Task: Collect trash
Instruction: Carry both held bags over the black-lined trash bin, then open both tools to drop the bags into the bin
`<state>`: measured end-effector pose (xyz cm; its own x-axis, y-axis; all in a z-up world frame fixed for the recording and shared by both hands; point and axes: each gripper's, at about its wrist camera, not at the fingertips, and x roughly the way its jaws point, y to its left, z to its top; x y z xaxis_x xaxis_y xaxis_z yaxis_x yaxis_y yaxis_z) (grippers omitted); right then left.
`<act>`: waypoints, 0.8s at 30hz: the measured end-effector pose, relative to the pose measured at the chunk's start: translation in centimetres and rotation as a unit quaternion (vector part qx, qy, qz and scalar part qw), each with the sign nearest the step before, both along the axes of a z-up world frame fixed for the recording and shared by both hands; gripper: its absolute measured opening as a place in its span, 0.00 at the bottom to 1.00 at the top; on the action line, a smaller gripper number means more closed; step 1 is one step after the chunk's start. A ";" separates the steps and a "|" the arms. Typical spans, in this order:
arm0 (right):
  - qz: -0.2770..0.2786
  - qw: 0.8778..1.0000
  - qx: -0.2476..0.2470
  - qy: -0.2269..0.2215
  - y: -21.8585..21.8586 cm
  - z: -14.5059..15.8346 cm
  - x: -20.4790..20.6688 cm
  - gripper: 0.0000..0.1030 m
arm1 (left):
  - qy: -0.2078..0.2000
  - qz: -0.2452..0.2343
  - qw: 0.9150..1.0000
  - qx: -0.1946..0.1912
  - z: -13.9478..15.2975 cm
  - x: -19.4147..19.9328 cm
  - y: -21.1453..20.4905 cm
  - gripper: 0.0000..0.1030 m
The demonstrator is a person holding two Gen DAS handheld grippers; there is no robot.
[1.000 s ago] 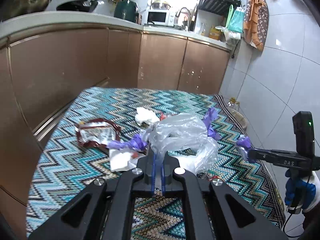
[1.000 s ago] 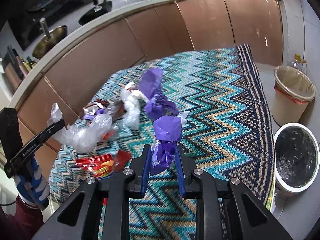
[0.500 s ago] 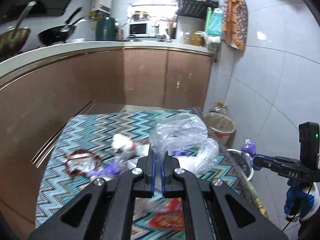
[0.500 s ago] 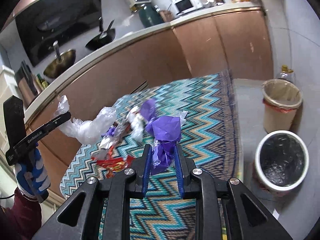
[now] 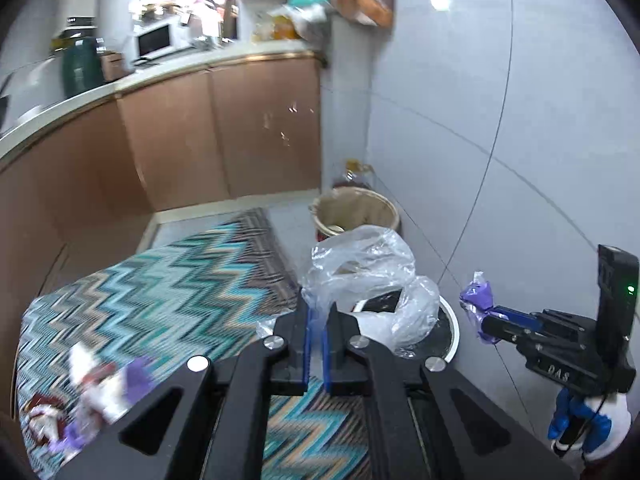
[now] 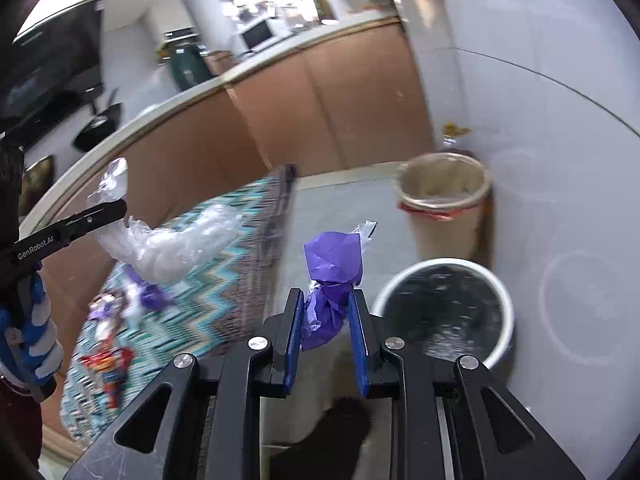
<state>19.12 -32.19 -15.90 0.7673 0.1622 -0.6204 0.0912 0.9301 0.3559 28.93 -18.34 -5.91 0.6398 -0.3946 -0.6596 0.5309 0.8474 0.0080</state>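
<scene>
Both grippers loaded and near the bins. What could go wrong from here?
1. The clear plastic bag billows beyond the left gripper; released off-centre, it may drape over the white bin's rim.
2. The purple wrapper in the right gripper is short of that bin; an early release likely lands on the floor.

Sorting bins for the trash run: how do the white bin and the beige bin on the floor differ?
The white bin is wider, with a black liner; the beige bin is narrower, with a tan liner folded over its rim. The white bin stands nearer the rug's near end, the beige bin behind it. Both are round, open and upright.
</scene>
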 end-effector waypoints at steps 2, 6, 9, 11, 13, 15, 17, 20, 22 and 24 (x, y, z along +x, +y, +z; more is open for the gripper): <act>-0.012 1.000 -0.003 0.008 -1.3 -0.7 0.6 0.22 | 0.015 -0.011 1.000 0.009 -1.6 1.8 -3.5 0.04; -0.034 0.999 -0.019 0.029 -3.5 -2.3 2.8 0.22 | 0.032 -0.024 0.999 0.032 -4.8 4.2 -8.7 0.04; -0.043 0.998 -0.031 0.044 -4.7 -3.6 4.3 0.24 | 0.051 -0.030 0.997 0.048 -7.3 5.7 -11.8 0.06; -0.048 0.997 -0.041 0.054 -5.4 -4.4 5.0 0.27 | 0.064 -0.034 0.996 0.055 -8.8 6.5 -13.6 0.07; -0.055 0.995 -0.048 0.067 -6.1 -5.5 5.7 0.28 | 0.080 -0.040 0.995 0.051 -9.8 7.1 -14.6 0.07; -0.061 0.994 -0.053 0.078 -6.9 -6.6 6.5 0.30 | 0.097 -0.043 0.993 0.047 -10.9 7.7 -15.6 0.10; -0.065 0.992 -0.057 0.088 -7.2 -7.4 7.0 0.32 | 0.108 -0.044 0.992 0.041 -11.8 8.0 -16.4 0.22; -0.069 0.991 -0.057 0.095 -7.6 -8.1 7.4 0.37 | 0.120 -0.045 0.991 0.030 -12.2 8.2 -16.6 0.28; -0.073 0.991 -0.054 0.095 -7.7 -8.0 7.2 0.39 | 0.123 -0.045 0.991 0.023 -12.0 8.1 -16.4 0.28; -0.080 0.991 -0.051 0.092 -7.7 -7.6 6.8 0.42 | 0.120 -0.044 0.992 0.017 -11.5 7.7 -16.0 0.28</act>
<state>25.88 -39.85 -23.50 0.6504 -0.0232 -0.7592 0.2950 0.9288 0.2244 36.67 -34.31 -17.42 0.4268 -0.4170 -0.8025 0.5923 0.7995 -0.1004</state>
